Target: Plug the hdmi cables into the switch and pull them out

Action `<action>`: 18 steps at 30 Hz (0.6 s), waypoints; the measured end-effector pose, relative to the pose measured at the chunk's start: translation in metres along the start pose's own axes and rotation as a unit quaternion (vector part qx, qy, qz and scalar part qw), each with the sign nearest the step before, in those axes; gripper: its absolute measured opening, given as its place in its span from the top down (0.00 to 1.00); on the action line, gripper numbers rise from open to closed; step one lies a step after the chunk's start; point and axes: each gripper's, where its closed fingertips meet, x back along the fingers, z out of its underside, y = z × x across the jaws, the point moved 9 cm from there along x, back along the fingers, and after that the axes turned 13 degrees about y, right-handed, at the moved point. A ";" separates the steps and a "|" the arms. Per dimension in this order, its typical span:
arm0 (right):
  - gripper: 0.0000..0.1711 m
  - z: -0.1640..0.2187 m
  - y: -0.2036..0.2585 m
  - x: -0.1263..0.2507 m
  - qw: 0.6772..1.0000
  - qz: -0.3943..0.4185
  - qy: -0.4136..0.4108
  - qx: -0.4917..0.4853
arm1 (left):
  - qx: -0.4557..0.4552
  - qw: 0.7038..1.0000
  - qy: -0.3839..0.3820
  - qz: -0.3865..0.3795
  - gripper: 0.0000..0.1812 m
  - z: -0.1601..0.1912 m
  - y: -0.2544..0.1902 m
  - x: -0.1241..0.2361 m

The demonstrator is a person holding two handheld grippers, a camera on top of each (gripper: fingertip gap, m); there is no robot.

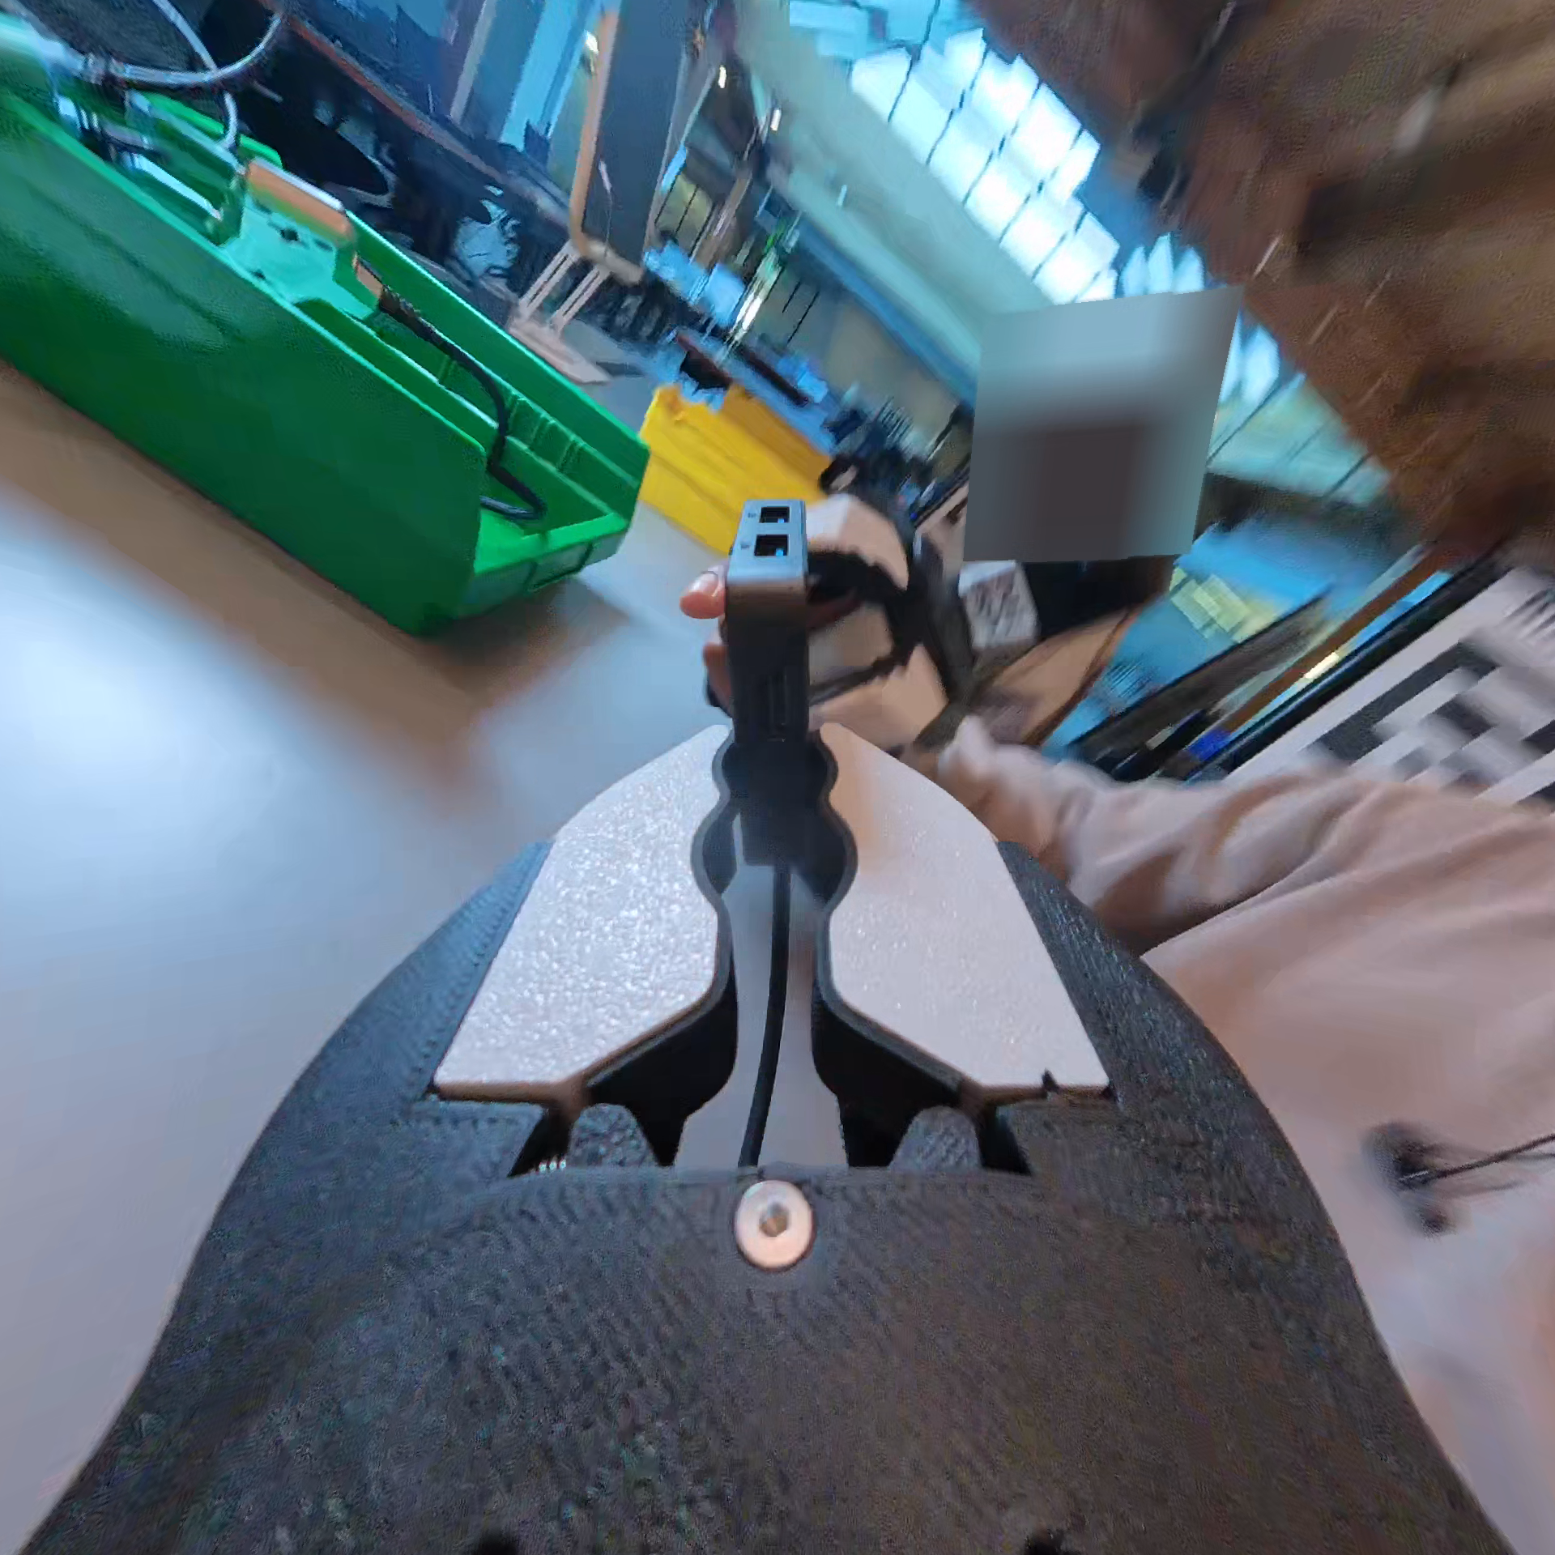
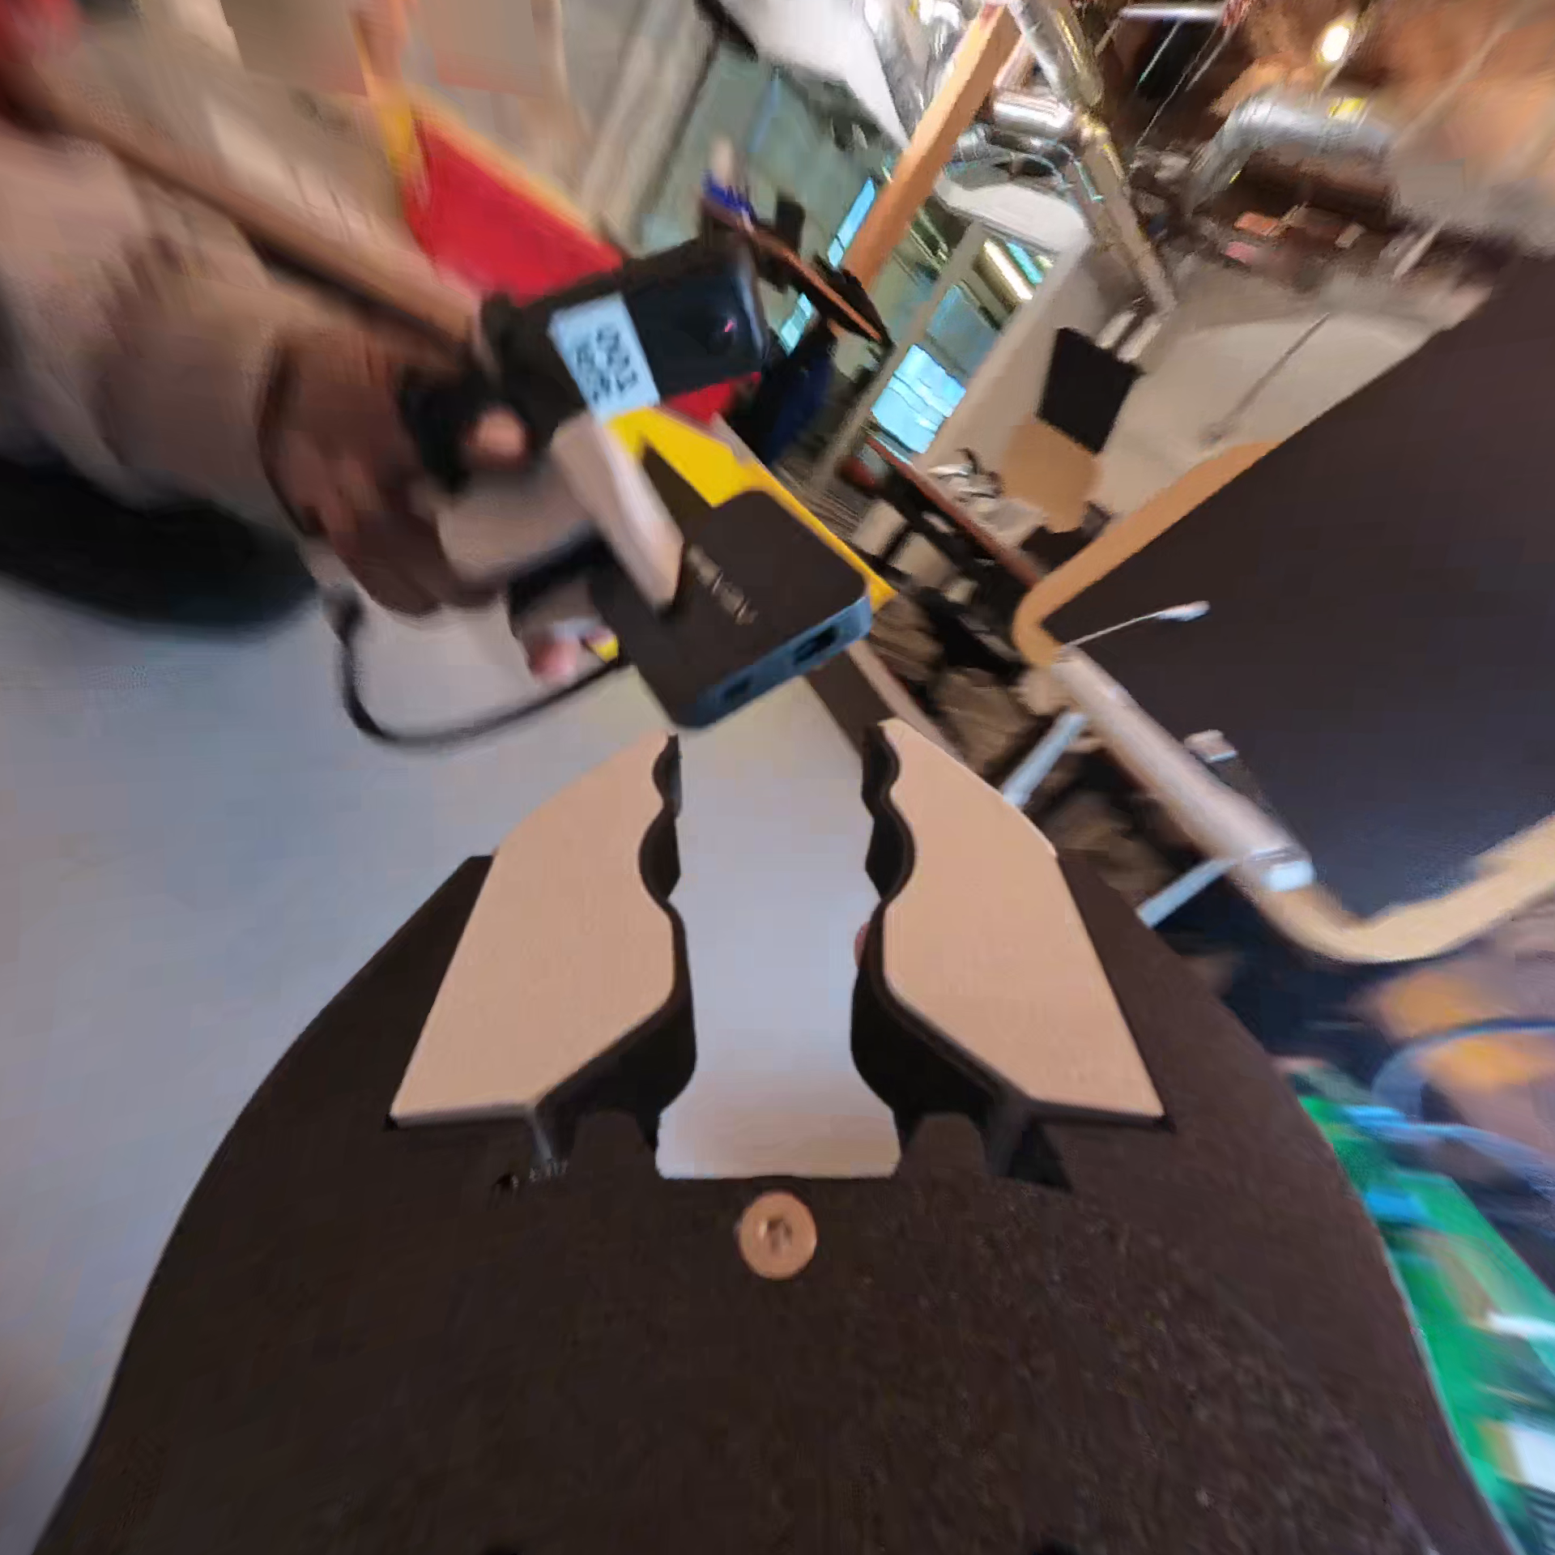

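Observation:
My left gripper (image 1: 772,749) is shut on the black hdmi switch (image 1: 766,623) and holds it up off the table, end pointing away. Two ports (image 1: 776,530) on its far end look empty. A thin black cable (image 1: 770,1010) runs from the switch back between my fingers. My right gripper (image 2: 774,749) is open and empty, just short of the switch (image 2: 757,589), whose ports (image 2: 774,665) face it. The same gripper shows behind the switch in the left wrist view (image 1: 867,589). No loose hdmi plug is in view.
A green case (image 1: 252,337) lies open on the pale table (image 1: 168,757) at the left, with a yellow bin (image 1: 724,463) behind it. A dark chair with a wooden rim (image 2: 1262,589) stands at the right. The person's sleeve (image 1: 1262,883) crosses the right side.

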 end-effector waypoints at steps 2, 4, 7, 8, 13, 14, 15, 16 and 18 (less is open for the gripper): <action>0.74 0.000 0.013 -0.004 0.985 0.085 0.039 0.143 | 0.085 0.995 -0.024 0.044 0.92 0.002 0.012 0.004; 0.70 -0.001 0.026 -0.012 0.954 0.144 0.064 0.253 | 0.123 0.991 -0.025 0.037 0.92 0.007 0.021 0.002; 0.69 0.004 0.041 -0.031 0.920 0.155 0.096 0.346 | 0.158 0.986 -0.024 0.051 0.92 0.013 0.023 -0.009; 0.71 0.007 0.044 -0.037 0.911 0.162 0.105 0.365 | 0.163 0.985 -0.020 0.051 0.92 0.015 0.022 -0.014; 0.92 0.011 0.035 -0.043 0.916 0.158 0.146 0.338 | 0.139 0.989 0.000 0.045 0.79 0.018 0.015 -0.024; 0.92 0.011 0.030 -0.040 0.932 0.141 0.147 0.300 | 0.110 0.993 0.000 0.033 0.77 0.015 0.015 -0.021; 0.92 0.011 0.025 -0.036 0.953 0.116 0.140 0.244 | 0.073 0.997 -0.005 0.014 0.78 0.012 0.014 -0.015; 0.92 0.013 0.019 -0.032 0.971 0.086 0.130 0.181 | 0.033 0.999 -0.012 -0.011 0.79 0.008 0.014 -0.009; 0.92 0.016 0.009 -0.024 0.993 0.010 0.093 0.067 | -0.051 0.995 -0.015 -0.081 0.79 0.001 0.014 0.005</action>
